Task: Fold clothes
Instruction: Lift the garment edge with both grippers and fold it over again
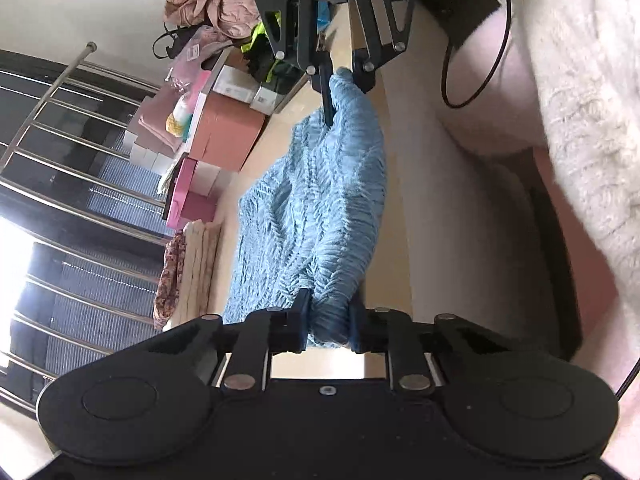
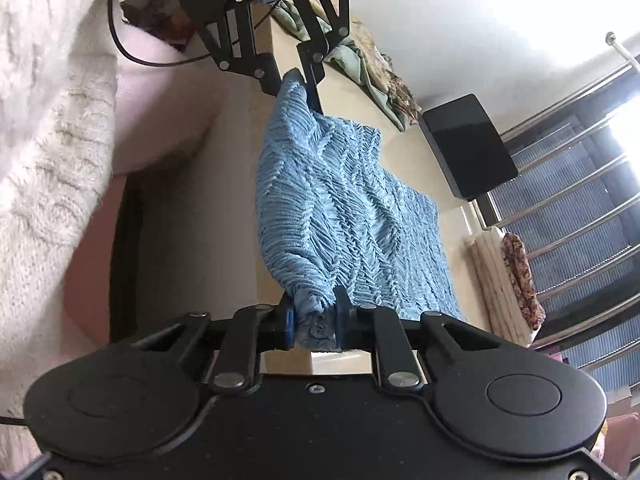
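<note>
A blue knitted garment (image 1: 320,200) hangs stretched between my two grippers, its lower part draped on the beige table (image 1: 396,200). My left gripper (image 1: 328,324) is shut on one bunched end of it. My right gripper (image 1: 344,80) faces it at the top of the left wrist view, shut on the other end. In the right wrist view the right gripper (image 2: 316,320) pinches a bunched end of the garment (image 2: 340,208), and the left gripper (image 2: 296,80) holds the far end. The table (image 2: 240,184) lies below.
Folded cream and floral cloths (image 1: 192,264) lie stacked at the table edge, also in the right wrist view (image 2: 508,280). Pink boxes (image 1: 224,128), a pink quilt (image 1: 216,4), a black tablet-like box (image 2: 468,144) and window bars (image 1: 60,160) stand around. The person's white sweater (image 1: 592,120) is close by.
</note>
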The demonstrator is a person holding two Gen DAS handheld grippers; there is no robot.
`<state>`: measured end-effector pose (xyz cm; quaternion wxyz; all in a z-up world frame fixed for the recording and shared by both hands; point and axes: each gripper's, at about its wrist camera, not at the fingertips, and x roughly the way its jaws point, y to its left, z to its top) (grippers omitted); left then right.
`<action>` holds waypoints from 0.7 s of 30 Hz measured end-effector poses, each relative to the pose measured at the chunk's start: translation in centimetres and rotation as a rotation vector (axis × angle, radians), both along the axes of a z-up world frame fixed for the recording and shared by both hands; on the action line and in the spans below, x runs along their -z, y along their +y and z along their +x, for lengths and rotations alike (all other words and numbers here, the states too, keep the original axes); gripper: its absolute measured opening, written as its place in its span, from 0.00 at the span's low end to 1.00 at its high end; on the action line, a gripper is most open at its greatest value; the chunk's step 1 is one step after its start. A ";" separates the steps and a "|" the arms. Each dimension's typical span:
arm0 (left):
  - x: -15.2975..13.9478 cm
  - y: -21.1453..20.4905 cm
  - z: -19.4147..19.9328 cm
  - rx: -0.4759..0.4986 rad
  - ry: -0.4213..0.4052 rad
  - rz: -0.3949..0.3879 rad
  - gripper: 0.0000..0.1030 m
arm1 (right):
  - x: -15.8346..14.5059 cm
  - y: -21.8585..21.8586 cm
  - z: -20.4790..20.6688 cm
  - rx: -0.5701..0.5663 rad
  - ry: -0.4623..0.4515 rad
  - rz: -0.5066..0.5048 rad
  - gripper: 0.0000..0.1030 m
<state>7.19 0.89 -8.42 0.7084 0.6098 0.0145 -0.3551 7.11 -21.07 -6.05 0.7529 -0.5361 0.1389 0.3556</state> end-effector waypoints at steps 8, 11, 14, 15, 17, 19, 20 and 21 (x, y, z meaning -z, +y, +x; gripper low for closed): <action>1.3 0.2 -0.9 0.043 -0.111 0.003 0.31 | 0.9 -0.2 -1.0 -0.013 -0.083 -0.001 0.26; 1.2 0.2 -0.7 0.054 -0.097 0.008 0.26 | 1.0 0.0 -1.2 -0.023 -0.111 -0.013 0.27; 1.1 0.1 -0.4 0.063 -0.057 0.035 0.15 | 0.8 0.2 -1.4 -0.023 -0.098 -0.020 0.20; 1.1 0.1 -0.3 0.069 -0.055 0.042 0.15 | 0.7 0.2 -1.3 -0.017 -0.080 -0.019 0.18; 0.6 -0.1 0.0 0.056 -0.017 0.043 0.14 | 0.5 0.1 -1.0 -0.006 -0.047 -0.013 0.18; -0.5 -0.2 0.5 0.022 0.062 0.025 0.13 | -0.2 0.1 -0.6 0.008 -0.006 0.012 0.17; -1.1 -0.2 0.8 0.001 0.106 0.013 0.13 | -0.8 0.0 -0.3 0.020 0.025 0.034 0.16; -1.7 -0.3 1.1 -0.019 0.151 0.000 0.13 | -1.4 0.0 0.0 0.033 0.057 0.057 0.16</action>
